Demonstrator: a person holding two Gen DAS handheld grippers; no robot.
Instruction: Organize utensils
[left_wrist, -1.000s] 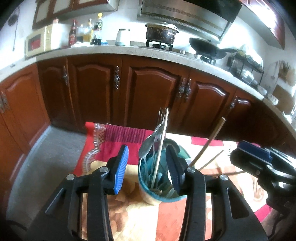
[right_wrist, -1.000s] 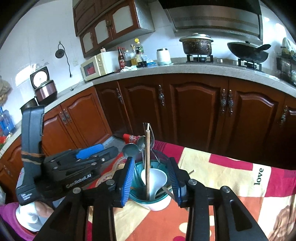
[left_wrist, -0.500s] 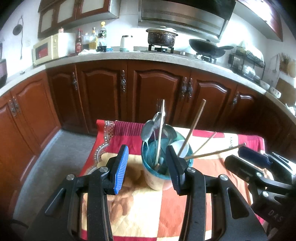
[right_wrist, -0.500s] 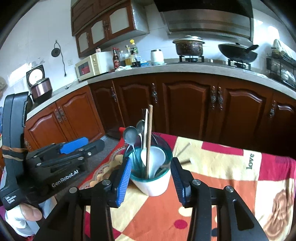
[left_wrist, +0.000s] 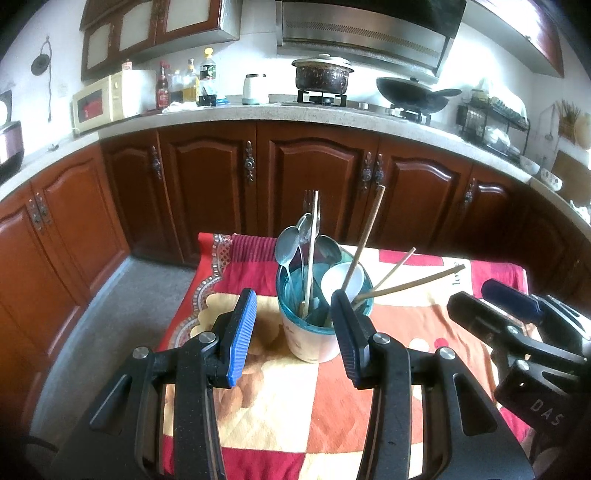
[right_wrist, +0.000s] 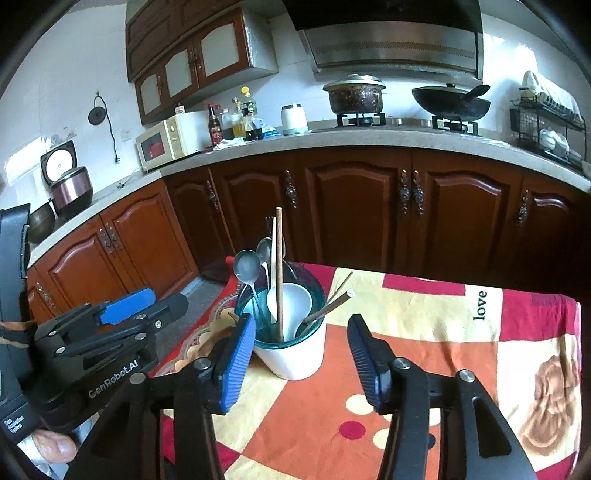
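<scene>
A white cup with a teal rim (left_wrist: 317, 339) (right_wrist: 295, 354) stands on the patterned cloth (left_wrist: 288, 398) (right_wrist: 424, 332). It holds metal spoons (left_wrist: 288, 245) (right_wrist: 246, 266), a white ladle-like spoon (right_wrist: 293, 301), a fork and wooden chopsticks (left_wrist: 365, 236) (right_wrist: 279, 273). Two chopsticks lean out to the right (left_wrist: 410, 286). My left gripper (left_wrist: 295, 330) is open just in front of the cup, nothing between its fingers. My right gripper (right_wrist: 301, 350) has drawn back from the cup; its jaws are opening, and the pads do not press on anything.
The table's cloth ends at the left edge above a grey floor (left_wrist: 110, 306). Dark wooden cabinets (left_wrist: 314, 177) run behind under a counter with a microwave (left_wrist: 110, 98), bottles, a pot (left_wrist: 323, 75) and a wok (left_wrist: 410, 94). A hand (right_wrist: 55, 448) shows at lower left.
Both grippers have pulled back from the cup, which now looks smaller and farther. The right gripper's jaws have spread wider. A dark chopstick now stands free in the cup.
</scene>
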